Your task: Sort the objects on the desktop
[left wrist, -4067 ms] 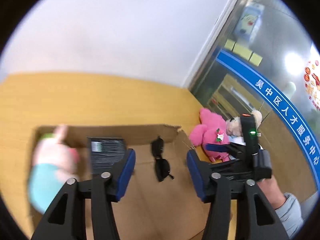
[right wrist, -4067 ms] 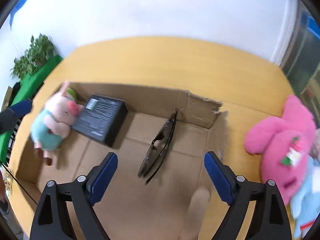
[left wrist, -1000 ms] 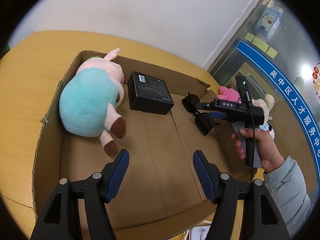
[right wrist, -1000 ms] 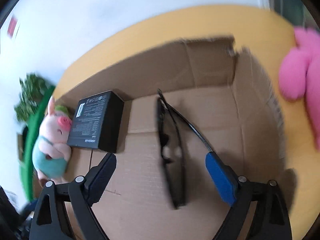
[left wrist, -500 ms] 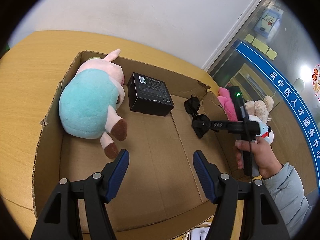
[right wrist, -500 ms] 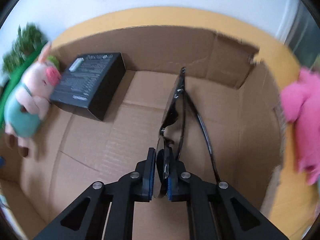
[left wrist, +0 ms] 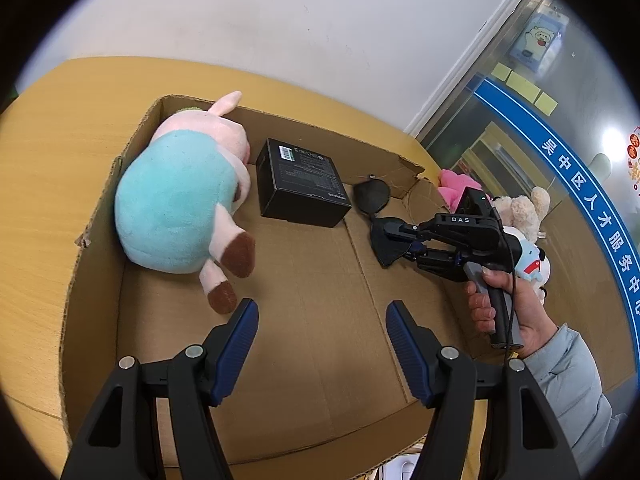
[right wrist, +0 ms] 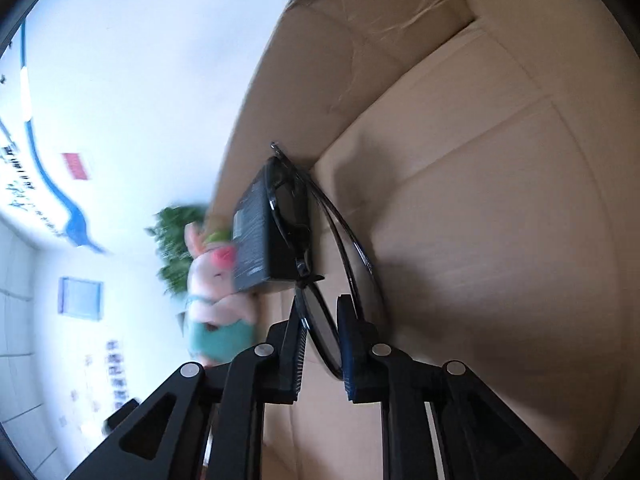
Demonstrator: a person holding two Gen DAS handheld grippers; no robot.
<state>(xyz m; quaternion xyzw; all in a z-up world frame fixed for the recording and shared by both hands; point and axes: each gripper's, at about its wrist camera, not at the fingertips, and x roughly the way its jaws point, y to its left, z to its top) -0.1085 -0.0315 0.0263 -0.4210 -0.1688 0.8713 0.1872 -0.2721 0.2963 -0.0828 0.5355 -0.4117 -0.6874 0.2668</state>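
Observation:
Black sunglasses (left wrist: 372, 196) are in the right part of an open cardboard box (left wrist: 100, 216). My right gripper (left wrist: 390, 240) holds one lens between its pads and is rolled onto its side. In the right wrist view the sunglasses (right wrist: 320, 328) span the narrow gap of the right gripper (right wrist: 320, 304), whose jaws are opening slightly. A pink pig plush in teal (left wrist: 176, 200) and a black carton (left wrist: 300, 182) lie in the box's far left. My left gripper (left wrist: 322, 312) hovers open over the near box floor, holding nothing.
A pink plush (left wrist: 456, 186) and a beige bear (left wrist: 520, 208) lie on the wooden table right of the box, behind the person's hand (left wrist: 492, 300). The box's right wall is torn at its far corner. The box floor between the grippers is bare cardboard.
The right gripper was open around the sunglasses, then closed on one lens, sank a little and rolled sideways with them. The left gripper has stayed where it was.

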